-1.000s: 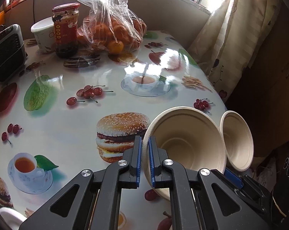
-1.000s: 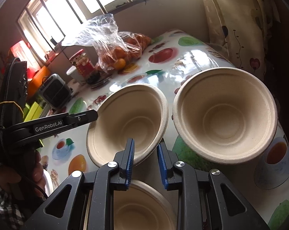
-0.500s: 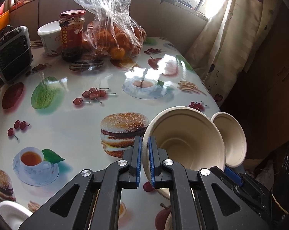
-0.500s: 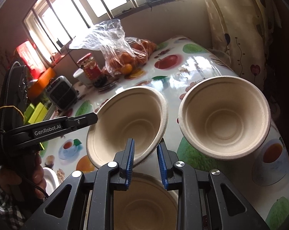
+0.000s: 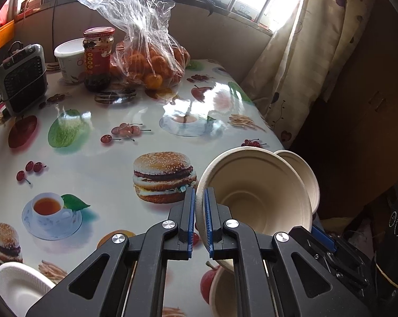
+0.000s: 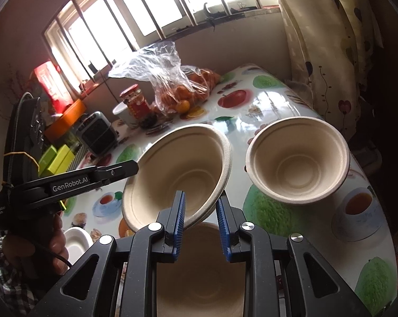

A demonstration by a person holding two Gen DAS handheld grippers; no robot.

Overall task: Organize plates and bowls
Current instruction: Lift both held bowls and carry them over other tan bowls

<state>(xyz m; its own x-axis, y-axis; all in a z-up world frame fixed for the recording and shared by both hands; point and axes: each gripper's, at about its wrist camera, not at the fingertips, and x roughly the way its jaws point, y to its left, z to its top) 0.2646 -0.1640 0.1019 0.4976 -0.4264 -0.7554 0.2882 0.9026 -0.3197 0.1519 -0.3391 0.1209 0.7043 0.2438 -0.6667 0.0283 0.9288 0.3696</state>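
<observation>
A beige paper bowl [image 5: 254, 195] hangs tilted above the table. My left gripper [image 5: 197, 222] is shut on its rim. In the right wrist view the same bowl [image 6: 172, 177] has its near rim between the blue pads of my right gripper [image 6: 200, 222], which is shut on it. The left gripper's tip [image 6: 130, 167] meets the bowl's left rim there. A second bowl [image 6: 296, 158] stands near the table's right edge. Below the held one, a third bowl [image 6: 199, 261] rests on the table. A white plate [image 5: 16, 288] lies at the near left.
The round table [image 5: 93, 174] has a glossy food-print cloth. At its far side stand a bag of oranges [image 5: 151, 63], a red-lidded jar [image 5: 97, 58], a white tub [image 5: 69, 60] and a small grey heater [image 5: 23, 76]. A curtain [image 5: 291, 66] hangs at the right.
Both grippers have risen together with the tilted bowl. The table and the bowl at the right look smaller, and more of the bowl underneath shows.
</observation>
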